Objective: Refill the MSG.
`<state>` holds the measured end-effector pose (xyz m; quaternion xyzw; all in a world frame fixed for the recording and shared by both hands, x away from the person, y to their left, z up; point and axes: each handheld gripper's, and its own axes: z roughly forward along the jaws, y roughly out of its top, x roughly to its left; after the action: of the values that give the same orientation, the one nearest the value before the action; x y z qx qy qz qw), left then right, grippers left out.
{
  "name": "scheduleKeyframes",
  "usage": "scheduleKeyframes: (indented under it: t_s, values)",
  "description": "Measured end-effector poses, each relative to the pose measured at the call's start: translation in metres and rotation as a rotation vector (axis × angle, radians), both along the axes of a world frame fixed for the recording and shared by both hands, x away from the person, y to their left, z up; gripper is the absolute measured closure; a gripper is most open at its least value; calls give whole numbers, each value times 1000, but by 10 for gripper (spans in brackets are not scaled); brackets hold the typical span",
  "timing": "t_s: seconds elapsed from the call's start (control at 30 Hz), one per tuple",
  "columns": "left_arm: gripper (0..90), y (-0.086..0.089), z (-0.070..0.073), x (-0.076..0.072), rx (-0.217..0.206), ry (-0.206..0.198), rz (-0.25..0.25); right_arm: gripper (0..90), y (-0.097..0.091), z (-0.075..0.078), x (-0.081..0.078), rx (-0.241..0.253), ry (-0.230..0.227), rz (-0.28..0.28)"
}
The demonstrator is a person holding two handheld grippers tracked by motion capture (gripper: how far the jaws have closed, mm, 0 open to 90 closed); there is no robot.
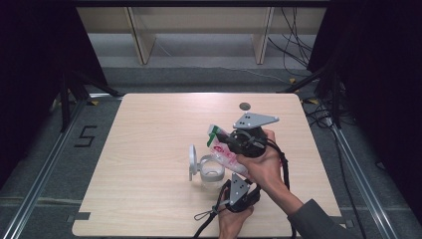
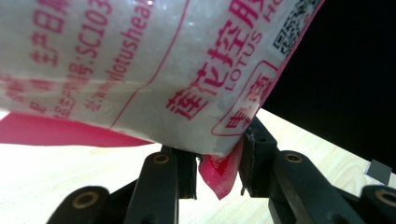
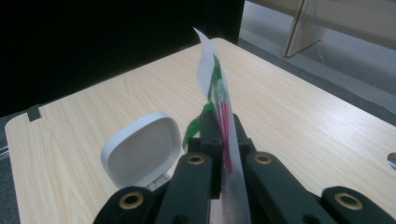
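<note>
My right tool (image 1: 226,141) is clamped on the top edge of the printed bag (image 1: 225,152); my left tool (image 1: 230,185) grips its bottom corner. The bag hangs tilted over the open clear jar (image 1: 211,172), right of centre on the worktop (image 1: 149,144).

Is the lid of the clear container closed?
No, the white lid stands flipped open beside the clear container in the high view.
</note>
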<state>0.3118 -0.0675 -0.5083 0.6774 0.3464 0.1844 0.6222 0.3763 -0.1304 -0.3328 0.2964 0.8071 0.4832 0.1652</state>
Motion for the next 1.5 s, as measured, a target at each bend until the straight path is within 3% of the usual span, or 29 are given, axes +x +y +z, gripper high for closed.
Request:
scheduleKeyframes:
  t_s: [0.07, 0.1, 0.13, 0.2, 0.23, 0.3, 0.33, 0.47, 0.57, 0.6, 0.7, 0.8, 1.03, 1.27, 1.5]
  values:
    - [705, 0, 0, 0, 2, -1, 0, 900, 2, 0, 0, -5, 16, 11]
    - [705, 0, 0, 0, -2, 2, 1, 900, 4, -2, 2, -9, -8, 20]
    - [706, 1, 0, 0, -3, 2, 1, 900, 4, -1, 0, -19, 19, 20]
    - [707, 1, 0, 0, -11, 3, 5, 900, 6, -2, 1, -23, 8, 20]
    - [707, 1, -1, 0, -13, 1, 8, 900, 8, -2, 0, -21, 26, 25]
    - [708, 2, -1, 1, -24, 2, 4, 900, 10, -2, 0, -25, 11, 23]
    - [708, 2, -1, 1, -24, 3, 0, 900, 11, -3, 2, -47, -32, 29]
    - [709, 4, -1, 1, -29, 2, 10, 900, 15, -3, 0, -42, 14, 30]
    - [709, 5, 0, 2, -28, 0, 7, 900, 16, -3, 0, -30, 10, 39]
    - [710, 5, 0, 2, -31, 2, 3, 900, 16, -3, 2, -43, -18, 48]
    - [709, 4, 0, 1, -28, 4, 6, 900, 18, -5, 2, -51, 9, 51]
    - [710, 4, 0, 2, -35, 0, -1, 900, 18, -5, 3, -33, -12, 45]
    - [710, 4, -1, 2, -39, 2, -3, 900, 19, -6, 3, -43, 12, 49]
    - [711, 4, -1, 1, -43, 2, -5, 900, 20, -7, 4, -45, -6, 57]
    - [712, 4, -1, 1, -50, 3, -8, 900, 22, -7, 3, -52, 20, 45]
